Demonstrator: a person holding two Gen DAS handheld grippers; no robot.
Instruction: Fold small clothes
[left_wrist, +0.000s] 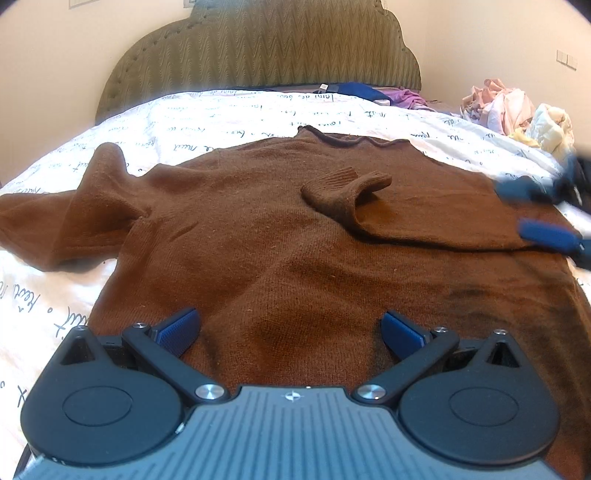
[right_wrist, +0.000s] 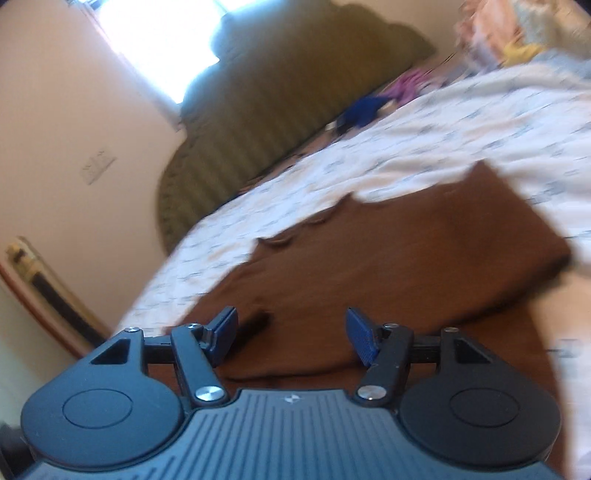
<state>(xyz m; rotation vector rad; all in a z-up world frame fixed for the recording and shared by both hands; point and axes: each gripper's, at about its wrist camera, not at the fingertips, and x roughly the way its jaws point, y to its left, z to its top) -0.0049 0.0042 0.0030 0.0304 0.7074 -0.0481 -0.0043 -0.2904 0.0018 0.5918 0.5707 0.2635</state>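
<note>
A brown knit sweater (left_wrist: 280, 236) lies flat on the white printed bedspread (left_wrist: 229, 114). Its right sleeve (left_wrist: 354, 199) is folded in across the chest, and its left sleeve (left_wrist: 59, 221) lies spread out to the left. My left gripper (left_wrist: 290, 332) is open and empty, just above the sweater's near hem. My right gripper (right_wrist: 291, 338) is open and empty over the sweater's right side (right_wrist: 369, 266); its view is blurred and tilted. It also shows, blurred, at the right edge of the left wrist view (left_wrist: 546, 210), beside the folded sleeve's shoulder end.
An olive padded headboard (left_wrist: 258, 48) stands at the far end. Blue and purple clothes (left_wrist: 373, 92) lie by it. A pile of pale clothes (left_wrist: 517, 110) sits at the far right of the bed. A wall (right_wrist: 55, 110) and window (right_wrist: 159, 33) are to the left.
</note>
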